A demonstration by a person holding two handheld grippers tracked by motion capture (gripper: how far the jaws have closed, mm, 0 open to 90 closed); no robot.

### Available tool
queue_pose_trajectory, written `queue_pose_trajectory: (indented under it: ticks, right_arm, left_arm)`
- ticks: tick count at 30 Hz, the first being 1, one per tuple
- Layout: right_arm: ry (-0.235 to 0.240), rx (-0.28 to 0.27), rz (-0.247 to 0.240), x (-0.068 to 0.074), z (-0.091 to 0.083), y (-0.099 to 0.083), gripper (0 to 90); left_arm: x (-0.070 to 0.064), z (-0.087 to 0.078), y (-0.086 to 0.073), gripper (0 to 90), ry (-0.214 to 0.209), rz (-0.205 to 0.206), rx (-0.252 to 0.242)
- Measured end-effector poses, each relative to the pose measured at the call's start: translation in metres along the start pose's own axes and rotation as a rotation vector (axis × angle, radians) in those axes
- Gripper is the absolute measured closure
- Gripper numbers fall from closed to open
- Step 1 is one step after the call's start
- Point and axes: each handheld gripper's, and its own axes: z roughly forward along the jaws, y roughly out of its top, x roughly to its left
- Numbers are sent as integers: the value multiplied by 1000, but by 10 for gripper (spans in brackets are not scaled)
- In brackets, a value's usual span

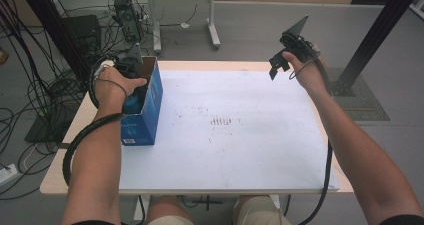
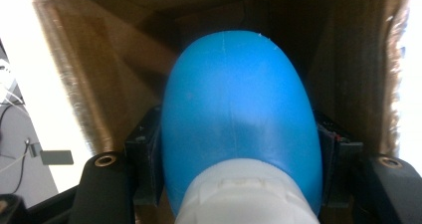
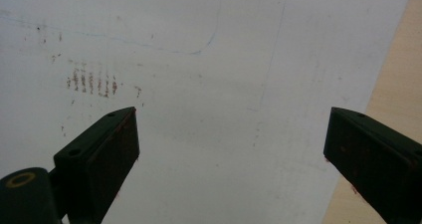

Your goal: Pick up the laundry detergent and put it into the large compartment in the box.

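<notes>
White sheet (image 3: 209,134) with brown smudges on a wood table (image 1: 65,175) lies under my right gripper (image 3: 231,149), jaws wide apart; left gripper (image 2: 234,149) clamps a blue bottle (image 2: 239,114) inside the box (image 1: 150,110), print unreadable; cables beyond.

I can read nothing here. The blue box (image 1: 145,112) beside my left hand carries pale print low on its near end, but it is too small and blurred to make out. The white sheet (image 1: 240,135) bears only brown smudges, no letters or numbers.
</notes>
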Motion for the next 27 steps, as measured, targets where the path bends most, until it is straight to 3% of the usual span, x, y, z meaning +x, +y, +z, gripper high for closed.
queue_pose_trajectory:
  ticks: [27]
  right_arm:
    - [-2,-9,-3,1,-4,-3,74]
  left_arm:
    - [-4,1,-1,363,7,2,-5]
